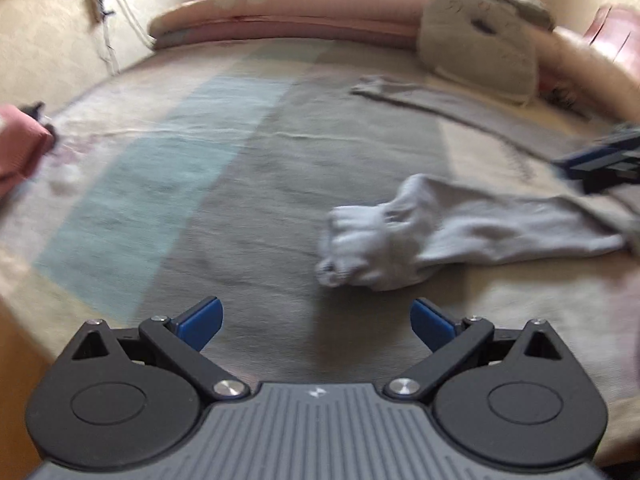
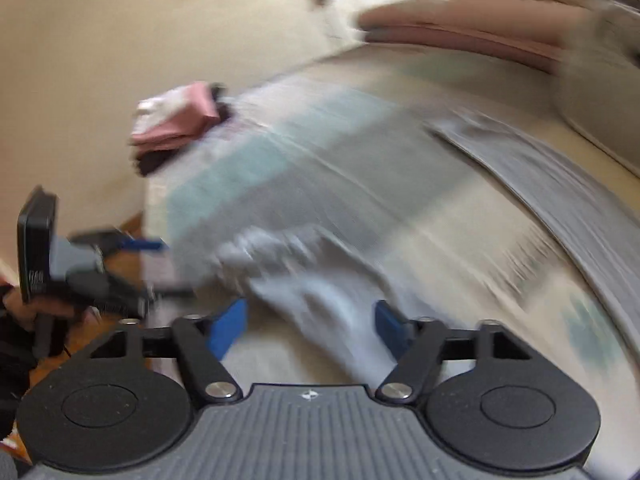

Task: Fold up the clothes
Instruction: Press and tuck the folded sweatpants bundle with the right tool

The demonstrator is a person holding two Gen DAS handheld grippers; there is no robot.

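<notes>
A pale grey-white sock point(image 1: 432, 232) lies crumpled on the striped bed sheet point(image 1: 256, 184), ahead and to the right of my left gripper point(image 1: 316, 322), which is open and empty above the sheet. In the right wrist view the same sock point(image 2: 320, 296) runs between the blue fingers of my right gripper point(image 2: 310, 328), which is open; the view is blurred. The right gripper also shows at the right edge of the left wrist view point(image 1: 600, 164). The left gripper shows at the left of the right wrist view point(image 2: 136, 258).
A grey garment point(image 1: 440, 104) lies flat farther back. A stack of folded pink and white clothes point(image 2: 176, 120) sits at the bed's left edge. Pink bedding point(image 1: 288, 16) and a beige cushion point(image 1: 476, 40) line the head of the bed.
</notes>
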